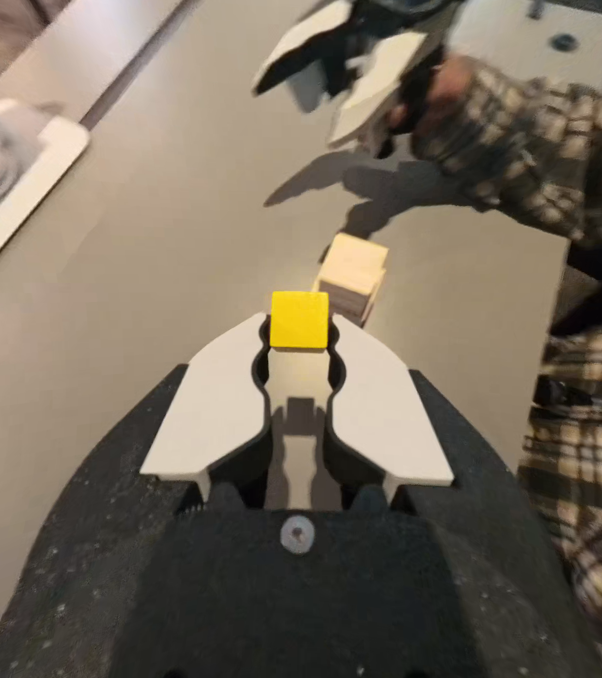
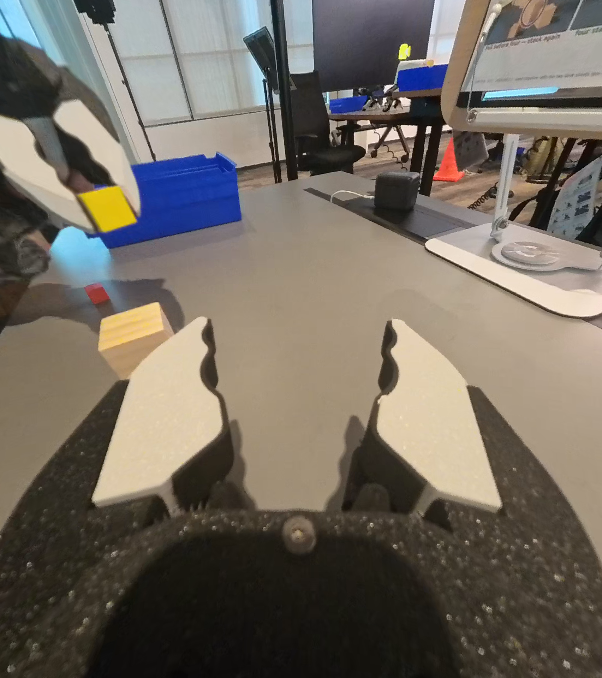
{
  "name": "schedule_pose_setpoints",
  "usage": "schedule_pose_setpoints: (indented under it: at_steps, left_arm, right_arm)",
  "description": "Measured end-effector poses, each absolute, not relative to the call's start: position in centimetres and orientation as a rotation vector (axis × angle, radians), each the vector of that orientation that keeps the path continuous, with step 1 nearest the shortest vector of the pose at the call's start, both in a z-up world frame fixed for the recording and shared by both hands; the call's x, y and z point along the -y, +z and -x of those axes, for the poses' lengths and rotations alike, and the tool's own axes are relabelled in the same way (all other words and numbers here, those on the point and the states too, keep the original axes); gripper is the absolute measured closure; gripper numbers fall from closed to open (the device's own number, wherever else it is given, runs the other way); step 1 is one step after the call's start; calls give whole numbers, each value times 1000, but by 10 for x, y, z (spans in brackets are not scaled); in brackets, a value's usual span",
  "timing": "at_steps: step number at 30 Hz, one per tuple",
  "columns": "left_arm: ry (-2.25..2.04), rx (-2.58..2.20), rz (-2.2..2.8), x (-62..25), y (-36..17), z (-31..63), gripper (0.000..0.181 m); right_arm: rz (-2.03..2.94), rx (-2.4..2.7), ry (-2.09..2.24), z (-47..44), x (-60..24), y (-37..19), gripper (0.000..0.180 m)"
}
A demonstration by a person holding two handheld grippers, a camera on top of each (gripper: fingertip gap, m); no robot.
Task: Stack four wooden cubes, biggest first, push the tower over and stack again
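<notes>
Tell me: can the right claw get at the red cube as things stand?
Probably yes. The right claw is open and holds nothing, and the red cube sits alone on the table. The plain wooden cube lies partly between them, so it should come in above that.

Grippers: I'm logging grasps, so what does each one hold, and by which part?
The left gripper pinches the yellow cube between its fingertips, by two opposite side faces. The right gripper stands open over the table, holding nothing.

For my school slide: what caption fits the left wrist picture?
Left gripper carries a yellow cube toward the plain wooden cube.
</notes>
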State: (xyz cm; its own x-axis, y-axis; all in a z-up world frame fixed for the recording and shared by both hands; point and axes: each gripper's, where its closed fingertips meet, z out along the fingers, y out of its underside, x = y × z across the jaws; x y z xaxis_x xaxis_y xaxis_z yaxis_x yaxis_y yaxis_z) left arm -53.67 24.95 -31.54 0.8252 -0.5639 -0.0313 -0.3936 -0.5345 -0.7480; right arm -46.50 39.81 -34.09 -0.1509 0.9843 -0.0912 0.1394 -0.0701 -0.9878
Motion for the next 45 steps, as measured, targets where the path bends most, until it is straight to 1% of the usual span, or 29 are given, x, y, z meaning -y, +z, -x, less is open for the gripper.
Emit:
schedule_pose_setpoints:
  at_steps: [3, 10, 17, 25, 43, 44, 45]
  left_arm:
    - [-311, -907, 2175, -263, -312, 507, 152]
    - [-272, -1128, 2185, -276, -344, 479, 153]
    - [-363, -1096, 2178, -279, -350, 477, 152]
    - [-367, -1121, 2175, -279, -360, 475, 152]
    - [-386, -1114, 2174, -281, -360, 472, 152]
    - [-384, -1113, 2174, -281, -360, 472, 152]
    - [-384, -1110, 2175, -281, -360, 472, 146]
  right_arm:
    - [1290, 1383, 1321, 464, -399, -340, 94]
    - [1286, 1395, 1320, 465, -398, -340, 94]
    - [1285, 1394, 1324, 465, -397, -340, 94]
    - [1293, 1398, 1324, 465, -397, -343, 95]
    - [1297, 1394, 1326, 466, -398, -343, 93]
    - [1298, 1393, 1326, 466, -398, -343, 93]
    - [1298, 1393, 1326, 466, -398, -343, 92]
